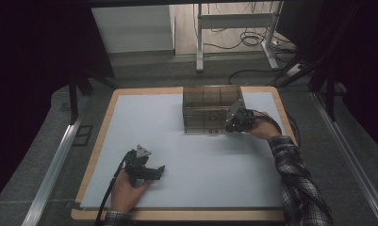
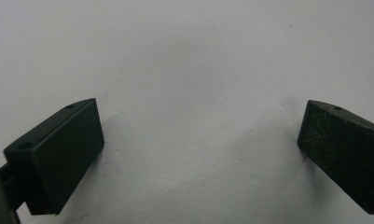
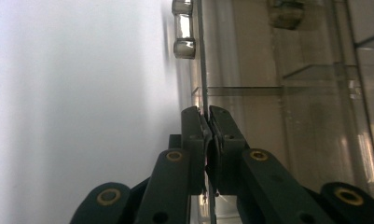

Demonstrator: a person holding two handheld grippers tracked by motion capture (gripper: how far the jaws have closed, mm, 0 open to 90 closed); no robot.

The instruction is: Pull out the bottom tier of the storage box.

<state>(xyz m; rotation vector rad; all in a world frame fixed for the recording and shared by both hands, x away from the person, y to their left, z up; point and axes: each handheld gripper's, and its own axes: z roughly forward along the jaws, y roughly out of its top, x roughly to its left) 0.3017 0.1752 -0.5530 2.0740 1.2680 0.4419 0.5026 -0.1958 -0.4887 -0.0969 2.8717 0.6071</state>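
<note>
the table (image 1: 130,96) has a pale wooden rim, and a light grey mat (image 1: 168,141) covers nearly all of its top. grey carpet (image 1: 40,155) surrounds the table, with a metal rail (image 1: 54,165) running along its left side and another rail (image 1: 351,160) along its right. beyond the far edge stands a white cabinet (image 1: 130,28), and to the right of it the white metal legs of a desk frame (image 1: 234,28) rest on a lighter floor. black cables (image 1: 252,40) lie tangled around that frame. a small dark grate (image 1: 83,134) sits in the carpet just left of the table.
</note>
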